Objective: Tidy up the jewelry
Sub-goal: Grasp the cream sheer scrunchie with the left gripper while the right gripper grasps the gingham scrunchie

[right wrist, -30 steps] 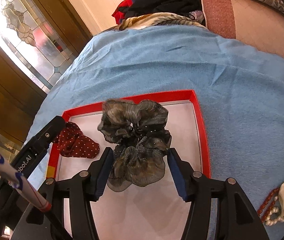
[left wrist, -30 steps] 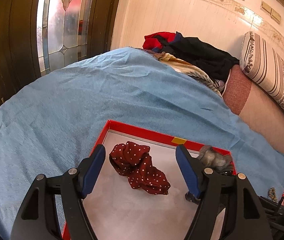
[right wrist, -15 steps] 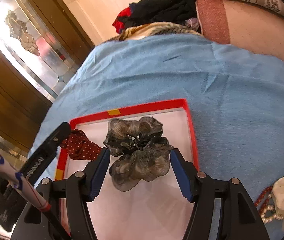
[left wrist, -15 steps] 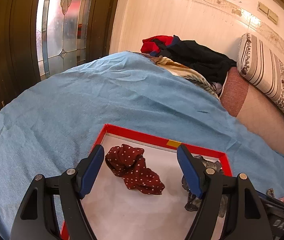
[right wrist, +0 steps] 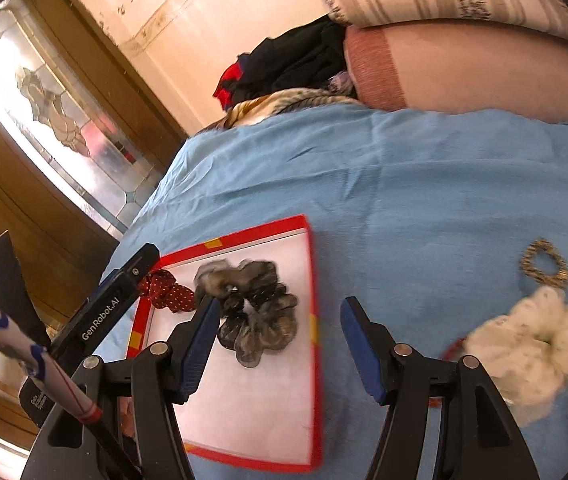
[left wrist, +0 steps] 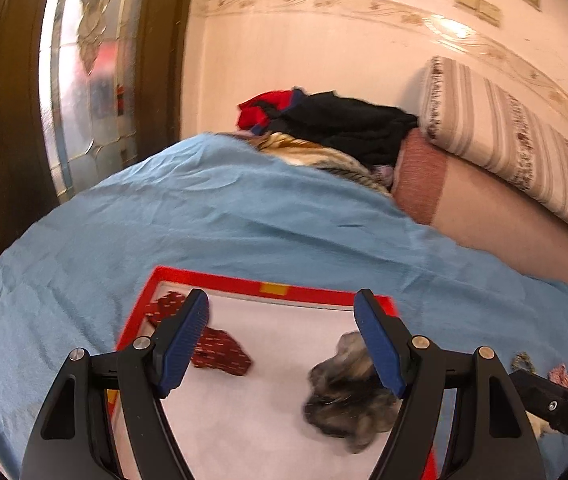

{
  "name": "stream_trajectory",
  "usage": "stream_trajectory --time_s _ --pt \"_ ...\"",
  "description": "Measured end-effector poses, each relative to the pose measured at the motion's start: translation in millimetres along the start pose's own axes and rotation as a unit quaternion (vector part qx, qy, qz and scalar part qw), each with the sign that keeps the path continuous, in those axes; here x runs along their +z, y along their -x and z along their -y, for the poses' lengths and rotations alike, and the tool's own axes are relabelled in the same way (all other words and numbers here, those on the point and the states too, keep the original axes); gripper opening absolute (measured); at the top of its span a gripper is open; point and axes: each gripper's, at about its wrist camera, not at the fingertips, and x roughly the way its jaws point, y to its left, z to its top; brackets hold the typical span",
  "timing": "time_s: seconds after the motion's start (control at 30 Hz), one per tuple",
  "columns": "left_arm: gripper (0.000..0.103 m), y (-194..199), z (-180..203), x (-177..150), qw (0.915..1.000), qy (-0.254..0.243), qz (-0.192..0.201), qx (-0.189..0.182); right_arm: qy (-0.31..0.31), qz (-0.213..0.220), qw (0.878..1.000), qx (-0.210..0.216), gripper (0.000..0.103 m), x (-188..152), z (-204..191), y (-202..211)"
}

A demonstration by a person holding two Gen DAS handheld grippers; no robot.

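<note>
A red-rimmed white tray [left wrist: 267, 289] [right wrist: 314, 264] lies on the blue bedspread. In it lie a dark red dotted scrunchie [left wrist: 219, 350] [right wrist: 169, 292] and a grey-brown sheer scrunchie [left wrist: 348, 396] [right wrist: 257, 314]. My left gripper [left wrist: 284, 340] is open and empty above the tray. My right gripper [right wrist: 279, 344] is open and empty, back from the tray and over its right rim. To the right on the bedspread lie a white fluffy scrunchie [right wrist: 532, 344], a leopard hair tie [right wrist: 544, 266] and a red bead strand [right wrist: 454, 350].
A pile of dark and red clothes [left wrist: 336, 120] [right wrist: 296, 64], a pink bolster [left wrist: 484, 208] and a striped pillow [left wrist: 512, 140] lie at the bed's far side. A wooden door with stained glass [left wrist: 79, 80] stands at left. More small scrunchies [left wrist: 560, 372] lie at right.
My right gripper has let go of the grey-brown scrunchie, which now lies in the tray, and has drawn back to the right. My left gripper has shifted right and tilted up.
</note>
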Motion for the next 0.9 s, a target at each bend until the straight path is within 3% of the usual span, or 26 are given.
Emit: stream_trajectory --time_s 0.2,0.37,0.6,0.7,0.9 --pt "0.074 19.2 40.3 -9.5 0.9983 -0.034 0.002 -0.047 -0.017 0.024 1.0 -0.002 0.067 -5.7 32.6 42.6" --pt "0.074 27.0 79.9 -29.9 0.9916 -0.063 -0.026 -0.11 -0.031 0.043 0.999 -0.012 0.067 -15.0 67.7 80.1" --pt "0.074 19.0 142.6 -71.5 0.9645 -0.12 -0.107 -0.209 -0.076 0.07 0.993 -0.056 0.067 -33.8 139.0 125.7" --pt "0.074 13.2 167.7 -90.5 0.952 -0.143 -0.136 -0.234 -0.111 0.083 0.988 -0.072 0.067 -38.5 173.2 141.0" --pt "0.074 4.1 197.9 -108.2 0.9401 -0.16 -0.163 -0.253 -0.156 0.089 0.98 -0.086 0.067 -44.5 218.4 151.9"
